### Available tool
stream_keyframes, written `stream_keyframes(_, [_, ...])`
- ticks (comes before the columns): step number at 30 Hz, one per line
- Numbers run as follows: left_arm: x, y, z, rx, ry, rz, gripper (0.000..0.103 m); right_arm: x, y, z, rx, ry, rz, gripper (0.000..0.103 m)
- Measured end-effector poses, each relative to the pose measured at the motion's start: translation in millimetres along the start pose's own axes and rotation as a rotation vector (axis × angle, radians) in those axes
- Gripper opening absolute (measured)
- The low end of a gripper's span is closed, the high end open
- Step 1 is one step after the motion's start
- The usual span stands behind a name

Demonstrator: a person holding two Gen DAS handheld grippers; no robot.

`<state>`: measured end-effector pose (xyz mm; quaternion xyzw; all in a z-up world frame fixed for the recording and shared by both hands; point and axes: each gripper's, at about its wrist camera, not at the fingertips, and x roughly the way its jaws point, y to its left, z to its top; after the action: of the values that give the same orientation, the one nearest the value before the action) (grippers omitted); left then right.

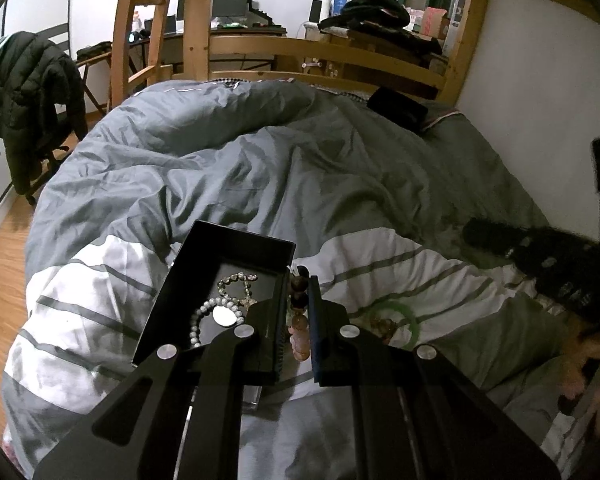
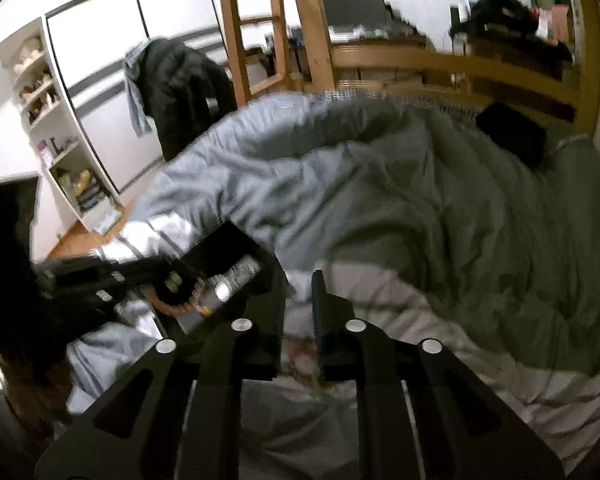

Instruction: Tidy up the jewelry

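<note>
On the bed, a black box (image 1: 204, 280) sits open on the striped duvet (image 1: 100, 300), with a pearl string (image 1: 198, 322), a gold chain (image 1: 236, 284) and a round silver disc (image 1: 225, 315) already inside.

Left tongs (image 1: 296, 312): pressed in on a bead bracelet (image 1: 298, 320) of brown and pinkish beads, which hangs between the fingers just at the box's right wall, apparently not yet inside. The right wrist view shows the same bracelet draped close to the box edge.

Right tongs (image 2: 298, 320): parted, with a gap between the fingers and nothing clearly gripped. That view is motion-blurred; something reddish lies on the duvet beneath them, but I cannot tell what it is.

A green bangle (image 1: 400, 322) lies on the duvet to the right of the box, with a small brownish piece (image 1: 382, 326) inside its ring. Both remain outside the box.

Risks, as judged:
- The bracelet hangs at the wall, so releasing it now would likely drop it over the rim or onto the duvet.
- The box rests on soft, creased bedding; a nudge from either tongs could tip it and spill the contents.
- Loose beads may snag the chain or pearls, tangling them.
- The bangle lies flat on yielding fabric, so the fingers may pinch cloth with it.
</note>
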<state>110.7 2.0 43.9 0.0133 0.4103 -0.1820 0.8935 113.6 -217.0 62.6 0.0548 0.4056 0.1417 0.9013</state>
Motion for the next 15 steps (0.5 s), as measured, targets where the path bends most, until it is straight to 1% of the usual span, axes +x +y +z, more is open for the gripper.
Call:
stream_keyframes(1, [0,0,0,0.001,0.001,-0.001,0.01,8,-4,-5,0.001,0.025,-0.01,0.039])
stream_keyframes(3, [2,0,-1,0.005,0.004,-0.001,0.01,29,-10,-21,0.0,0.081,-0.023,0.06])
stream_keyframes(4, [2,0,-1,0.005,0.004,-0.001,0.01,37,-11,-28,-0.003,0.098,-0.026,0.06])
stream_keyframes(6, [3,0,-1,0.007,0.006,-0.003,0.01,59,-11,-46,-0.03,0.163,-0.032,0.06])
stream_keyframes(9, [7,0,-1,0.013,0.011,-0.001,0.01,91,-6,-71,-0.095,0.255,-0.071,0.06])
stream_keyframes(11, [9,-2,-1,0.019,0.015,0.002,0.01,117,-5,-85,-0.12,0.32,-0.117,0.058])
stream_keyframes(12, [10,-2,0,0.02,0.016,0.002,0.01,126,-5,-90,-0.134,0.339,-0.124,0.044])
stream_keyframes(13, [11,-3,0,0.02,0.017,0.002,0.01,133,-5,-94,-0.146,0.353,-0.116,0.034])
stream_keyframes(14, [12,-3,0,0.022,0.019,0.003,0.01,137,-2,-97,-0.161,0.356,-0.122,0.032])
stream_keyframes(15, [13,-4,0,0.023,0.021,0.005,0.01,137,-1,-96,-0.172,0.351,-0.122,0.023])
